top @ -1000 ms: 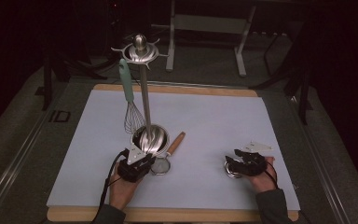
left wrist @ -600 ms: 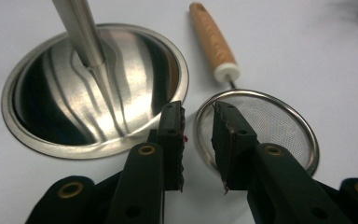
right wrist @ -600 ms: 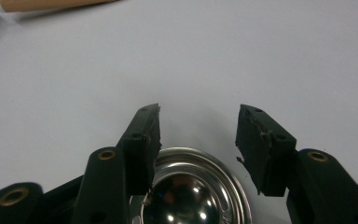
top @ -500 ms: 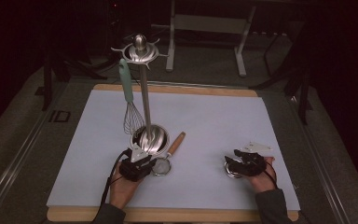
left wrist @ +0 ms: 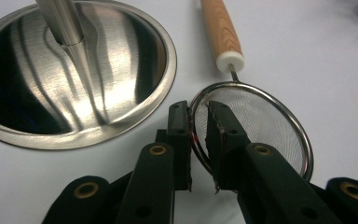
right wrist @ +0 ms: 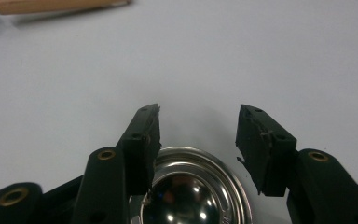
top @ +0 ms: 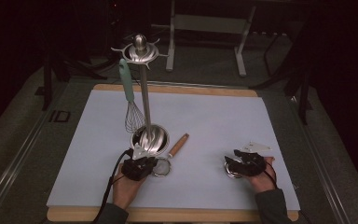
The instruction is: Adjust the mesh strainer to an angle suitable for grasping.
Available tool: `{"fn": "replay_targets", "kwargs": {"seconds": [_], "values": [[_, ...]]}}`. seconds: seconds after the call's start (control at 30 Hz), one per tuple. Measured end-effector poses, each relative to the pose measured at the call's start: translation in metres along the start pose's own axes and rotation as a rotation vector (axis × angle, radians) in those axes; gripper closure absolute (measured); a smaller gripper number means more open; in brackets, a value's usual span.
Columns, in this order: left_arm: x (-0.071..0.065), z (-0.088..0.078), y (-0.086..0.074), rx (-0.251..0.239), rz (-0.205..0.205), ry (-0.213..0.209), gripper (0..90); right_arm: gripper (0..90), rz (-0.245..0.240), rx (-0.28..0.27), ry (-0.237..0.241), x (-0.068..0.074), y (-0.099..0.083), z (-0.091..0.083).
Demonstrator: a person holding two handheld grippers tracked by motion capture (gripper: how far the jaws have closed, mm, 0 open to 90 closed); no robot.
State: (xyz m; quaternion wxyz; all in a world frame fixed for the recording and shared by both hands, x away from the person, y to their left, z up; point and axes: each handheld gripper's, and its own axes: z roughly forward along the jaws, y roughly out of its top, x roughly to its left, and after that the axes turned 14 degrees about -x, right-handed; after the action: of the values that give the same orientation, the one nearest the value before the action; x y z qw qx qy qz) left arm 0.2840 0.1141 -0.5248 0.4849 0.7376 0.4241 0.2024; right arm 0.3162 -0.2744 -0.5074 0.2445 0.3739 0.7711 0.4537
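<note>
strainer point(left wrist: 256, 126) rim sits between the jaws of the left gripper point(left wrist: 199, 108), which have just been closing; one pad lies outside the wire rim and one inside on the mesh, a narrow gap showing, so whether they press it yet i cannot tell. compared with a second ago, the left hand point(top: 127, 186) and gripper point(top: 148, 163) have barely shifted, and the strainer point(top: 162, 167) lies in the same spot on the white mat point(top: 205, 116), its wooden handle point(top: 179, 145) pointing up-right, just beside the round base of the steel utensil stand point(top: 149, 138). whisk point(top: 131, 114) with green handle hangs from the stand as before. right gripper point(top: 230, 164) has not moved; its jaws stand open point(right wrist: 198, 123) above a small shiny steel bowl point(right wrist: 191, 196), not pinching it.
</note>
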Motion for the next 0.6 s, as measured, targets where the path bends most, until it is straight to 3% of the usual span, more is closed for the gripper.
{"fn": "replay_targets", "kwargs": {"seconds": [0.37, 0.47, 0.6], "values": [[-0.007, 0.004, 0.005, 0.003, -0.028, 0.003, 84.7, 49.2, 0.0, 0.0, 0.0, 0.001, 0.0, 0.001], [-0.01, 0.005, 0.008, -0.018, -0.07, -0.013, 85.2, 49.2, -0.004, 0.0, 0.001, 0.001, 0.0, 0.001], [-0.017, 0.01, 0.011, -0.017, -0.086, -0.031, 85.6, 49.2, -0.004, 0.001, 0.003, 0.001, 0.0, 0.001]]}}
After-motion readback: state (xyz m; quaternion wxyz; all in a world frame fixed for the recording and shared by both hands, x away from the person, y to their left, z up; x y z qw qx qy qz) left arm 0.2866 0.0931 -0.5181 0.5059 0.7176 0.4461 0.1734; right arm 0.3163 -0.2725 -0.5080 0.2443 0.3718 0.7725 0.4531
